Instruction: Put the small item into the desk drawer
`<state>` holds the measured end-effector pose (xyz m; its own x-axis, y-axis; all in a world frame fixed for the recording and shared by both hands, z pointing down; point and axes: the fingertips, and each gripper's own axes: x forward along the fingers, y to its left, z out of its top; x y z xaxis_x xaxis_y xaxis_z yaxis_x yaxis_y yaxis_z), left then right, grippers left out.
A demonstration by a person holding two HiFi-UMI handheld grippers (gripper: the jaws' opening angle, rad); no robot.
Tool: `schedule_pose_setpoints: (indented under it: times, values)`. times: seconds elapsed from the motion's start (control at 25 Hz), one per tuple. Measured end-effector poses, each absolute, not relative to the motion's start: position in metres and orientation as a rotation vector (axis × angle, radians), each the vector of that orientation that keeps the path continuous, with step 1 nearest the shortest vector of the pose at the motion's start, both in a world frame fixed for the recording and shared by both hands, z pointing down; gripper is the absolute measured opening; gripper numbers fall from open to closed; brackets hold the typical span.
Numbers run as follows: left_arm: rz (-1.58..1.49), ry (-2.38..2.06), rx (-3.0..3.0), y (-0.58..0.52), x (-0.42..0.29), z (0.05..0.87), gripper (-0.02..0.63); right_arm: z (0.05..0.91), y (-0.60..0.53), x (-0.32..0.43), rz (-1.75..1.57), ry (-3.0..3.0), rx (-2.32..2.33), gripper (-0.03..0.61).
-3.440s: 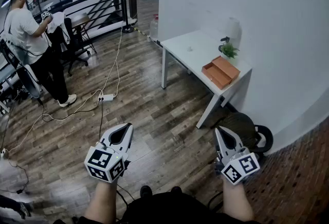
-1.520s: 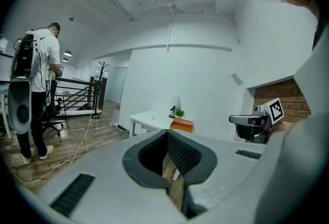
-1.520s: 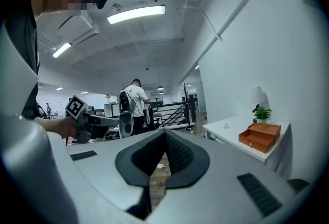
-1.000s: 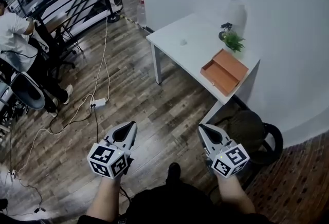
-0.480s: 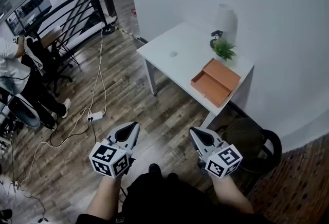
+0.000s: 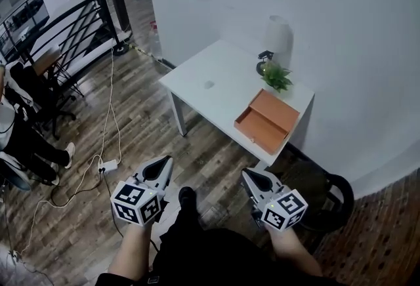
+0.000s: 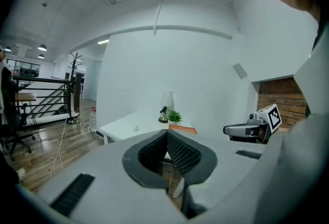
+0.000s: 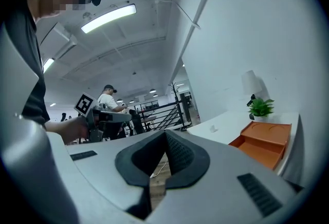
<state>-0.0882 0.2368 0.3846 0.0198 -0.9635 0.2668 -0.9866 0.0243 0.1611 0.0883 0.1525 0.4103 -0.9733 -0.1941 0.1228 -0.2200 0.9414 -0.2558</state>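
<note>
A white desk point(image 6: 216, 91) stands against the wall ahead. On it lies a small pale item point(image 6: 209, 84), left of an orange drawer box point(image 6: 266, 122) whose drawer is pulled open towards me. A potted plant point(image 6: 275, 75) and a white lamp point(image 6: 279, 32) stand behind the box. My left gripper point(image 6: 164, 163) and right gripper point(image 6: 249, 176) are both held low over the wooden floor, short of the desk, shut and with nothing in them. In the left gripper view the shut jaws point at the desk point(image 7: 128, 125). The right gripper view shows the orange drawer box point(image 8: 264, 141) to the right.
A dark round bag or seat point(image 6: 325, 193) sits on the floor right of the desk. Cables and a power strip point(image 6: 105, 164) lie on the floor at left. A person point(image 6: 20, 140) and a black railing point(image 6: 72, 29) are at far left.
The view has moved towards the desk, which now looks larger and nearer. Both grippers stay shut and low in front of me.
</note>
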Motion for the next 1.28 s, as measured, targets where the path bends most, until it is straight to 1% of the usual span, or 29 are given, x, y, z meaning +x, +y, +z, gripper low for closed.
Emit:
schedule_pose_setpoints:
  times: [0.24,0.52,0.72,0.84,1.08,1.28]
  values:
    - [0.074,-1.955,2.033,0.177,-0.166,0.393,0.008,0.418,0.099,0.013,0.409,-2.956,0.369,0.003]
    - [0.085,-1.928,2.066,0.105,-0.296,0.394,0.008,0.416,0.042,-0.116,0.410,-2.929,0.361,0.003]
    - [0.096,-1.887,2.112,0.059,-0.361,0.393,0.008,0.419,0.009,-0.178,0.448,-2.891,0.402,0.003]
    - [0.092,-1.848,2.126,0.039,-0.376,0.398,0.008,0.428,-0.005,-0.194,0.490,-2.854,0.425,0.003]
    - [0.077,-1.772,2.102,0.006,-0.375,0.421,0.008,0.430,-0.038,-0.205,0.503,-2.833,0.436,0.003]
    - [0.023,-1.809,2.112,-0.027,-0.369,0.404,0.009,0.423,-0.080,-0.206,0.506,-2.859,0.450,0.003]
